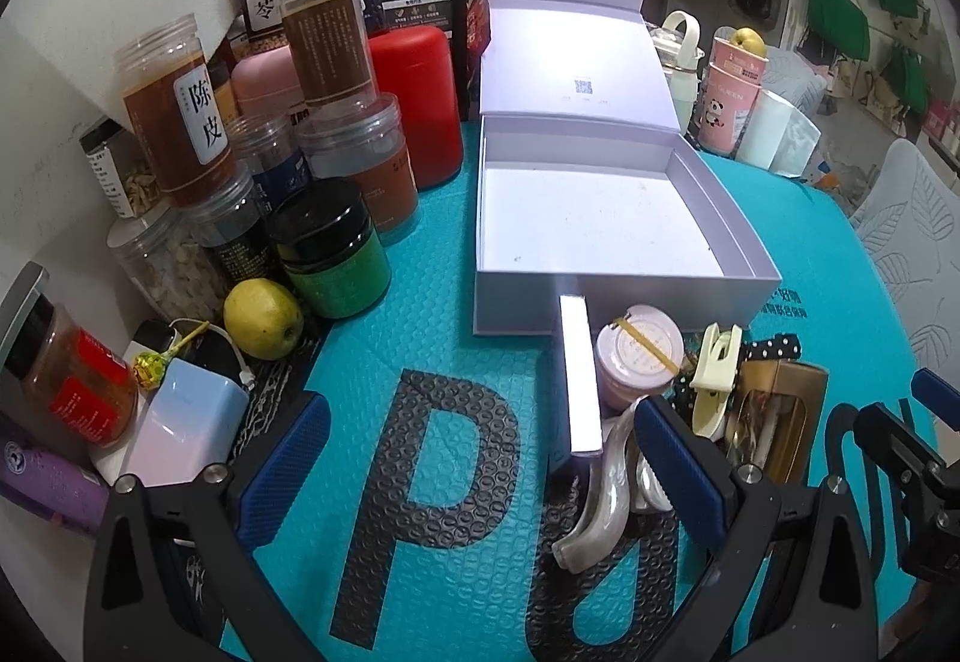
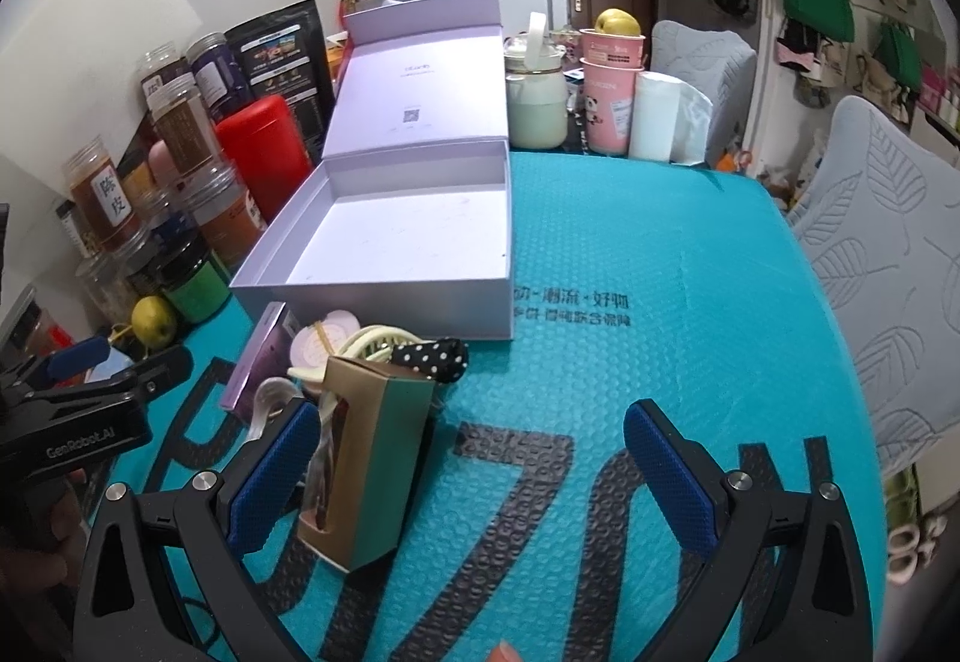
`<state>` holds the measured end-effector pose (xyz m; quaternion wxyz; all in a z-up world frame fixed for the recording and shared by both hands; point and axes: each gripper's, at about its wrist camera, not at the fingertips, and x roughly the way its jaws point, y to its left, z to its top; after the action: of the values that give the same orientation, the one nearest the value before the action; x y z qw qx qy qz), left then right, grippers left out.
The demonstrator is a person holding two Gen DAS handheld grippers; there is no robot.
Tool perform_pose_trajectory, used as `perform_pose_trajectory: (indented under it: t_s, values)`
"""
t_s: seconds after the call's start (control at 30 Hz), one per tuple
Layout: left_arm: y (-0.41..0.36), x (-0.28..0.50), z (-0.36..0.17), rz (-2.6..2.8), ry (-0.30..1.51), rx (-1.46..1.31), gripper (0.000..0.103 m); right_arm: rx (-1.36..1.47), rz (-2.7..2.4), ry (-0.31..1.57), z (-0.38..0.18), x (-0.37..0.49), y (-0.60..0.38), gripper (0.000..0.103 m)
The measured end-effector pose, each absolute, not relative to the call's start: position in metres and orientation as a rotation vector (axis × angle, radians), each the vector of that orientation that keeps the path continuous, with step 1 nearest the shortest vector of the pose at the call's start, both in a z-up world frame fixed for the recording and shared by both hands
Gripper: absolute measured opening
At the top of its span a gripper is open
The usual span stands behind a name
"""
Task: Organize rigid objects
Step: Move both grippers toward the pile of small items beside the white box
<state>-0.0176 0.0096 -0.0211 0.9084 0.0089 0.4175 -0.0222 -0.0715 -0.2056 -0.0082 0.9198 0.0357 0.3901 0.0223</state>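
Both grippers hold nothing: the left gripper (image 1: 480,458) and the right gripper (image 2: 474,476) have their jaws spread wide above the teal mat (image 2: 630,362), which carries a big black "P". The other gripper's body reads "GenRobot.AI". The open lilac box (image 1: 600,230) lies empty on the counter. Just before it stands the gold carton (image 2: 372,458). One jar (image 1: 180,116) reads "陈皮".
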Motion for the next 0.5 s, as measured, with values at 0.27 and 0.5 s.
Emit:
perform_pose_trajectory:
  t_s: [0.27, 0.5]
  values:
    - [0.01, -0.025, -0.028, -0.05, 0.867, 0.014, 0.103, 0.072, 0.071, 0.814, -0.016, -0.076, -0.2, 0.103]
    - [0.013, -0.031, -0.032, -0.049, 0.867, 0.005, 0.103, 0.058, 0.086, 0.807, -0.024, -0.081, -0.196, 0.103]
